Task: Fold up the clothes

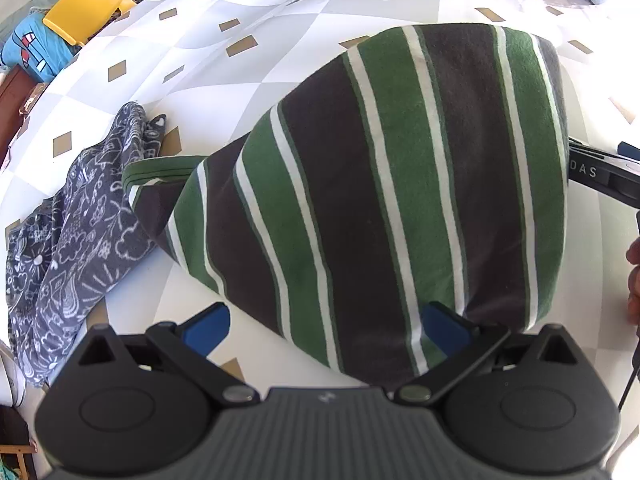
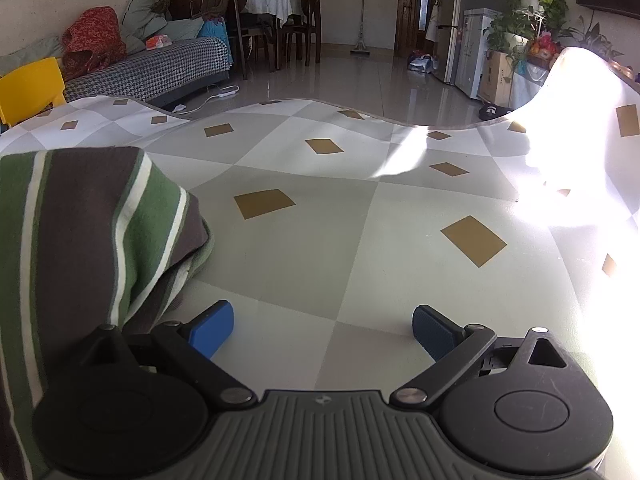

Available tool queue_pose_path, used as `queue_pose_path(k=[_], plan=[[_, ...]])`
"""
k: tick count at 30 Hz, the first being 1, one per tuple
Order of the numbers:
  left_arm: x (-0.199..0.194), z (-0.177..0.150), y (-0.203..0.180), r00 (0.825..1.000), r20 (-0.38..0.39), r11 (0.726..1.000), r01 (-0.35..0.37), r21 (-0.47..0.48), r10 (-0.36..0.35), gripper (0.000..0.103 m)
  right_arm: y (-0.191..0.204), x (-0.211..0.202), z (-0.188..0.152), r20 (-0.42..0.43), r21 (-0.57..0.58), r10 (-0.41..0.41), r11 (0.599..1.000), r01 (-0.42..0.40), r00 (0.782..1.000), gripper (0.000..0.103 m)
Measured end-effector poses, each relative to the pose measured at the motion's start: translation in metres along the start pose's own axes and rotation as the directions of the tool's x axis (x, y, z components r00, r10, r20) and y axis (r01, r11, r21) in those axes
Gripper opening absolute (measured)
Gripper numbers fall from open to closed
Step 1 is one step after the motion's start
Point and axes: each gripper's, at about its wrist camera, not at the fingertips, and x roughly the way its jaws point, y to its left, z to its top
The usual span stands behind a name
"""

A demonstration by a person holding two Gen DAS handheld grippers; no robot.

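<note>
Now striped shirt (image 1: pixel 380 184) lies folded — no containers.

A shiny pale floor (image 2: pixel 340 68) is stretching far back to dark chairs (image 2: pixel 304 20) and a table with a white cloth (image 2: pixel 268 2). A checked sofa (image 2: pixel 152 70) is sitting far left. Bright sunlight is pouring in on the right.

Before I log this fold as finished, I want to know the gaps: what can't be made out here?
- Striped garment: left wrist view, its near edge hidden behind the left gripper; right wrist view cuts it off at the left edge.
- Patterned grey cloth: left wrist view, cut off at the left edge.
- Table cover: right wrist view, glare washes out its right side.
</note>
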Motion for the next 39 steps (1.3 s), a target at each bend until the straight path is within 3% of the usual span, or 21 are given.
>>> queue_pose_path(k=[6, 12, 26, 39], plan=[[-0.002, 0.001, 0.000, 1.000, 0.018, 1.000, 0.001, -0.001, -0.001, 0.103, 0.001, -0.008, 0.014, -0.106, -0.051, -0.055, 0.997, 0.049, 0.993, 0.089], [-0.006, -0.001, 0.000, 0.999, 0.041, 1.000, 0.012, 0.000, -0.012, 0.103, 0.006, -0.034, 0.022, -0.076, -0.115, -0.074, 0.991, 0.065, 0.994, 0.088], [-0.015, -0.008, -0.010, 0.993, 0.122, 0.999, -0.010, 0.038, 0.005, 0.103, 0.011, -0.105, 0.032, -0.072, -0.032, 0.112, 0.993, -0.114, 0.991, 0.088], [-0.007, -0.016, 0.015, 0.995, 0.078, 0.997, 0.060, -0.041, -0.057, 0.103, 0.027, -0.147, 0.011, -0.127, 0.010, 0.179, 0.984, -0.179, 0.976, 0.088]])
